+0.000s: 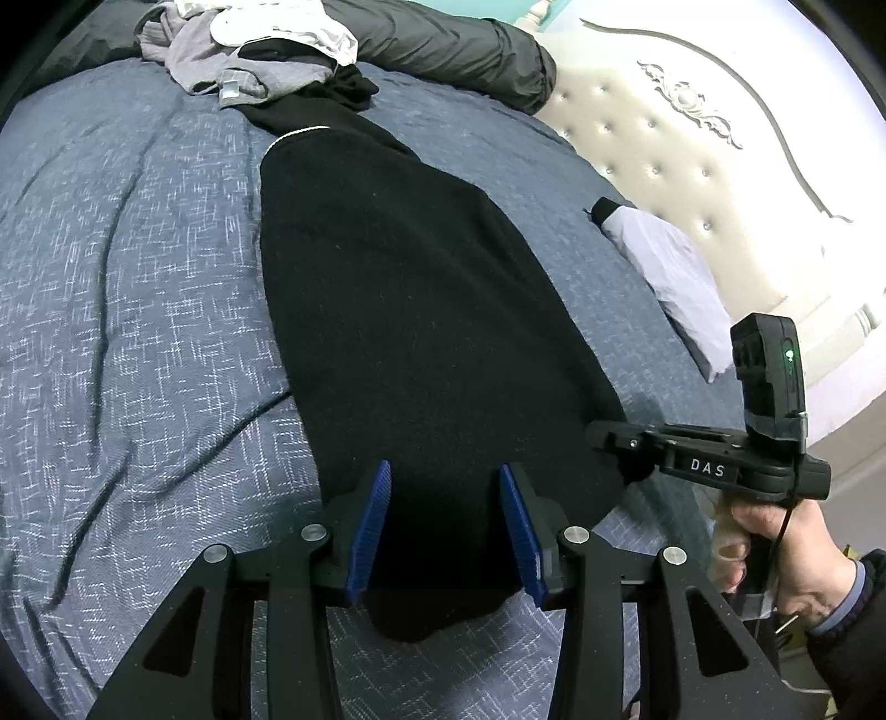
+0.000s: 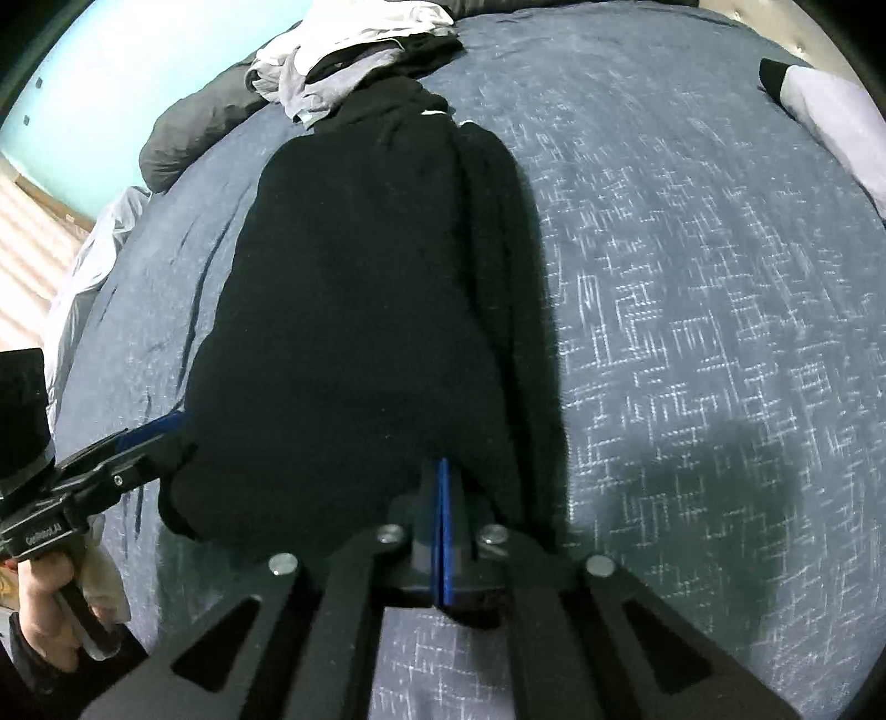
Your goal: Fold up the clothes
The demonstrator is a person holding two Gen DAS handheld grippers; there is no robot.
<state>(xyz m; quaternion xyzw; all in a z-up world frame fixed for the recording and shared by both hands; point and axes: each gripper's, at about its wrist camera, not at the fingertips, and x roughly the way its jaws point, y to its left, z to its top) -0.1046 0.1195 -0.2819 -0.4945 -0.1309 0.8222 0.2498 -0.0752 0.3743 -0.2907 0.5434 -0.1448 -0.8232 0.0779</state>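
A long black garment (image 1: 421, 310) lies lengthwise on the blue patterned bedspread (image 1: 138, 310), folded into a narrow strip. My left gripper (image 1: 447, 490) is open over its near end, with black cloth lying between the blue pads (image 1: 374, 515). In the right wrist view the same black garment (image 2: 354, 310) runs away from me. There my right gripper (image 2: 443, 479) has its pads pressed together on the garment's near edge. The right gripper (image 1: 609, 437) also shows from the side, its tip at the cloth's right edge. The left gripper (image 2: 158, 429) touches the garment's left edge.
A heap of grey, white and black clothes (image 1: 249, 50) lies at the far end, beside a dark grey rolled duvet (image 1: 454, 50). A pale lavender garment with a black cuff (image 1: 670, 277) rests near the cream tufted headboard (image 1: 692, 144). A hand (image 1: 786, 559) holds the right gripper's handle.
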